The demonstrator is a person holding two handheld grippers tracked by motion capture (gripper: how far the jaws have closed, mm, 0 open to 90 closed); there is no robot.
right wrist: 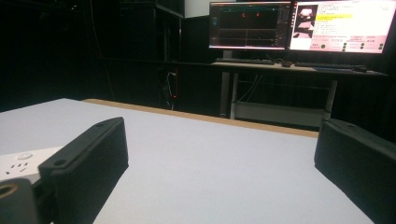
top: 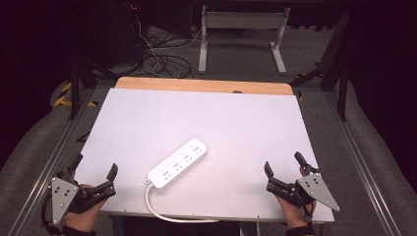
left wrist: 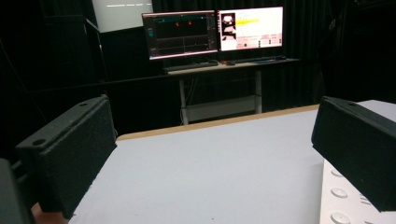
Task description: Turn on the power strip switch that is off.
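A white power strip (top: 178, 162) lies low centre on the tabletop (top: 236, 123), between the released left gripper (top: 94, 166) and released right gripper (top: 283, 163).

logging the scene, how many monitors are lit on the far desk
2: the left monitor shows a dark screen, and the right monitor beside it shows a mostly white one; any others may be hidden.

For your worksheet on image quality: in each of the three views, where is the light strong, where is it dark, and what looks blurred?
High view: the white table is evenly bright, its surroundings dim. Left gripper view: the monitors glow in a black room; the left tool jaws look soft, the power strip pale. Right gripper view: the same bright screens, and the right tool jaws are blurred.
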